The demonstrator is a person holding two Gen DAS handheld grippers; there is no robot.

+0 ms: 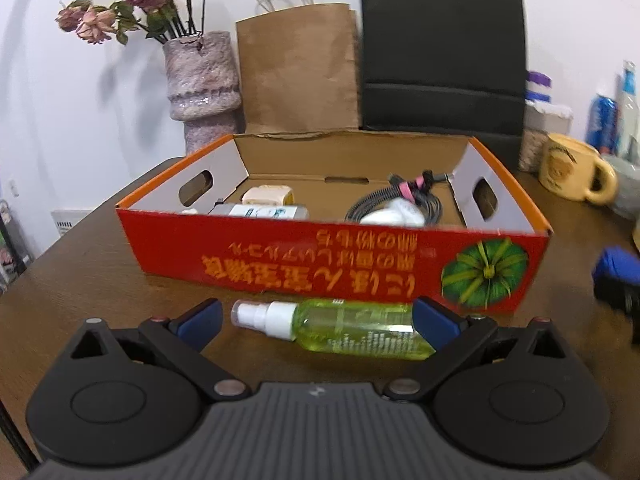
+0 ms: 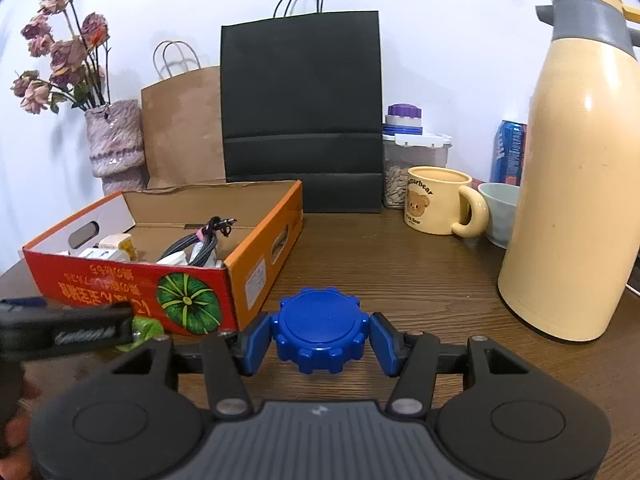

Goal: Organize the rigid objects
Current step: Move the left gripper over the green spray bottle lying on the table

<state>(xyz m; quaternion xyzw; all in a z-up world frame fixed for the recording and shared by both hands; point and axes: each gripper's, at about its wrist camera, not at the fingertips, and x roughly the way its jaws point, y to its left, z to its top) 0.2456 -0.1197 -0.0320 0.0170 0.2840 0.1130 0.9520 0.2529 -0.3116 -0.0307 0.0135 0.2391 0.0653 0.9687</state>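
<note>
A green spray bottle (image 1: 344,326) with a white nozzle lies on its side on the brown table, just in front of a red and orange cardboard box (image 1: 336,264). My left gripper (image 1: 316,320) is open, its blue pads on either side of the bottle, the right pad touching its base. My right gripper (image 2: 319,338) is shut on a blue ribbed cap (image 2: 319,330) and holds it to the right of the box (image 2: 132,292). The box holds a coiled cable (image 1: 400,200), white plugs and small packets.
A flower vase (image 1: 202,84), a brown paper bag (image 1: 298,72) and a black bag (image 1: 442,52) stand behind the box. A yellow bear mug (image 2: 440,200), a bowl, a seed jar, a blue can and a tall cream thermos (image 2: 576,168) stand at the right.
</note>
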